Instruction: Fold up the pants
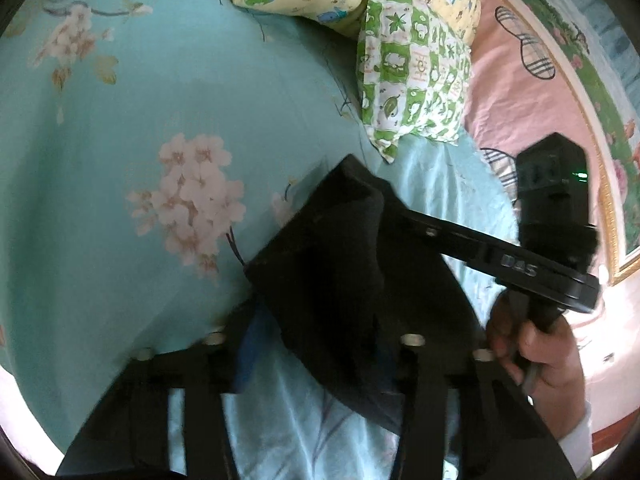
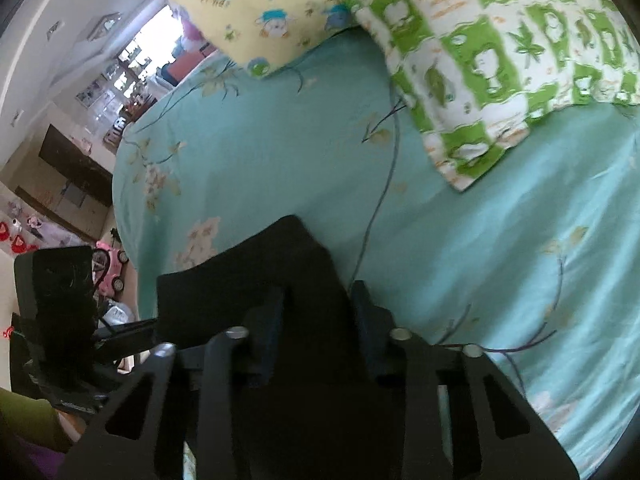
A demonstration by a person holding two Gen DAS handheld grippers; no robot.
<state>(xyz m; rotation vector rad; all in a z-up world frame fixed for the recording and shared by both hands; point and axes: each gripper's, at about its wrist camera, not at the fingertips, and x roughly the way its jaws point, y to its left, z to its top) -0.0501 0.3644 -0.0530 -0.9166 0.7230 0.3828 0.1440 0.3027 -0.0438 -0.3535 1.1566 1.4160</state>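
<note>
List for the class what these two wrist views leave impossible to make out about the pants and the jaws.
- Left wrist view: most of the black pants is bunched over the left gripper, hiding how its jaws stand.
- Right wrist view: the pants cover the right gripper; the grip point is hidden.
- Both views: waistband, legs and fold lines are indistinguishable, dark and blurred.

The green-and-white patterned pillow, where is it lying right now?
The green-and-white patterned pillow lies at the upper right of both wrist views, on the teal floral bedsheet, overlapping the yellow cartoon-print pillow.
</note>
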